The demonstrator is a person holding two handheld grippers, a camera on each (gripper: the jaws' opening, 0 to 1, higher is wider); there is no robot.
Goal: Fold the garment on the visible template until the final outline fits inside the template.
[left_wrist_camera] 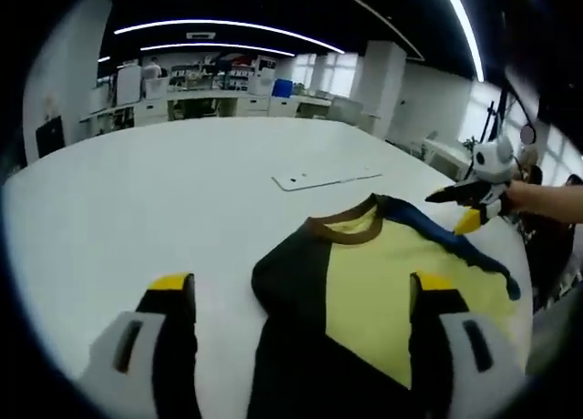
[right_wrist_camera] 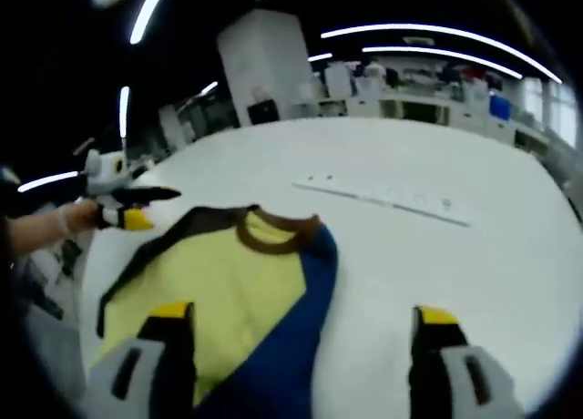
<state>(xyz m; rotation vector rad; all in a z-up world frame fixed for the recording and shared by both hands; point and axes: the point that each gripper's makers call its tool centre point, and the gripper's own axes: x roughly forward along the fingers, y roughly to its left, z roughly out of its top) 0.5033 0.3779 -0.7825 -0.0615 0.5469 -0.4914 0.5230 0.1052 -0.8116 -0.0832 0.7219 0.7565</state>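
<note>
While spread flat on the white table [left_wrist_camera: 137, 200], shirt [left_wrist_camera: 364, 291] lies between open left gripper [left_wrist_camera: 301, 296] jaws.

Seen under right gripper [right_wrist_camera: 296, 323], also open, with yellow panel by its left jaw; template [left_wrist_camera: 323, 178] well beyond collar.

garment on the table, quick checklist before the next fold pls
1. Garment lies on the white table, yellow front up, brown collar visible: ok.
2. Left gripper open, jaws spread over the dark side of the garment: ok.
3. Right gripper open, one jaw over the blue side, the other over bare table: ok.
4. Sleeves laid flat: not ok, the blue sleeve looks bunched.
5. Template outline around the garment: cannot tell, no outline is apparent.
6. Flat clear strip beyond the collar lies apart from the garment: ok.
</note>
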